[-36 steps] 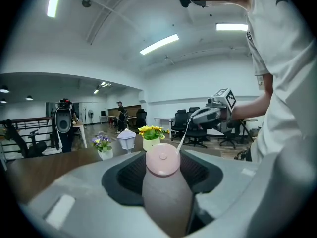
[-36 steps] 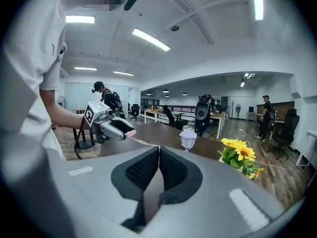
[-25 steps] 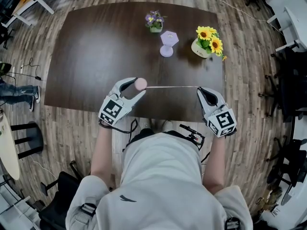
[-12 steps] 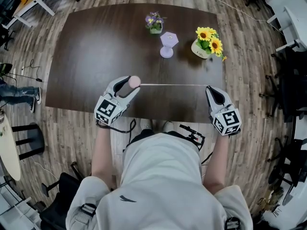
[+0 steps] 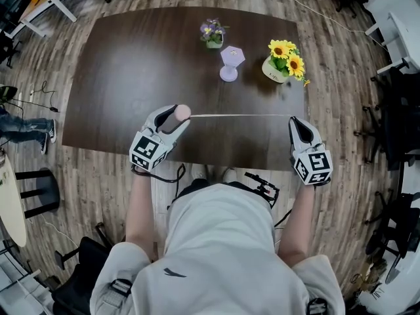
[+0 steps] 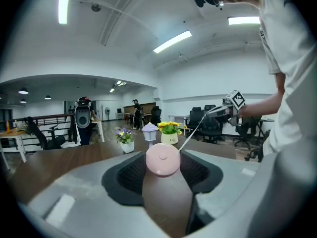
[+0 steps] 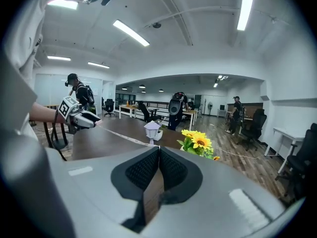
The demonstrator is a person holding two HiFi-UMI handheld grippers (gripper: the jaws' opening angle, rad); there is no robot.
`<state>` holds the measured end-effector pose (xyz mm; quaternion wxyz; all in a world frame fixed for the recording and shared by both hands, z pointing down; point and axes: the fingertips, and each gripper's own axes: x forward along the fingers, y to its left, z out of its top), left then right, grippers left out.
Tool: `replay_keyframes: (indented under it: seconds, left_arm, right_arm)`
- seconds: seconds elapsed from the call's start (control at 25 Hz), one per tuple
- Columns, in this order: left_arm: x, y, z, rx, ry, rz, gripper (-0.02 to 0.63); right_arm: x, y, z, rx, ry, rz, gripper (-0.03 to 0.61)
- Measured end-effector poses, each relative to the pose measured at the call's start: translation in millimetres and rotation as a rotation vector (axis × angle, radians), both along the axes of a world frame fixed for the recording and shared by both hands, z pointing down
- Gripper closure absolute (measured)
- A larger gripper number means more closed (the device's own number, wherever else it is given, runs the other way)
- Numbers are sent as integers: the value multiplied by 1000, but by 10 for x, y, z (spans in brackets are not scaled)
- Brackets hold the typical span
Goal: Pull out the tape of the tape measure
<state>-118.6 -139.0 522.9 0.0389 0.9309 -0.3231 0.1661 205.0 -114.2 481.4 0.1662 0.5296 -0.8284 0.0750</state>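
A round pink tape measure [image 5: 183, 112] sits between the pads of my left gripper [image 5: 173, 117], which is shut on it above the near part of the dark table [image 5: 125, 64]. In the left gripper view the pink case [image 6: 162, 160] fills the gap between the jaws. A thin white tape [image 5: 239, 115] runs level from the case to my right gripper [image 5: 293, 119], which is shut on the tape's end. The right gripper view shows the tape [image 7: 123, 136] stretching from its closed jaws to the left gripper [image 7: 81, 118].
At the far side of the table stand a small pot of purple flowers [image 5: 212, 31], a lavender lantern-shaped ornament [image 5: 230, 61] and a pot of sunflowers [image 5: 283, 58]. Office chairs [image 5: 394, 110] stand off to the right. The person's torso is close to the table's near edge.
My right gripper has moved right, away from the case, and more tape is drawn out. My left gripper has shifted a little to the left with the case.
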Motion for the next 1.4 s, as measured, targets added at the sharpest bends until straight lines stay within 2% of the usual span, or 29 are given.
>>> replay_keyframes:
  seconds: [0.64, 0.84, 1.16, 1.4]
  left_arm:
    - [-65, -56, 196, -29, -2, -22, 385]
    - [-3, -147, 432, -80, -2, -26, 385]
    - [205, -264, 1217, -201, -117, -1, 385]
    - [309, -353, 1562, -264, -182, -15, 385]
  right_arm:
    - [63, -7, 305, -80, 20, 9, 572]
    - [128, -32, 562, -125, 41, 18, 572]
    - [286, -156, 1328, -263, 156, 46, 572]
    - [353, -254, 1848, -393, 284, 6, 572]
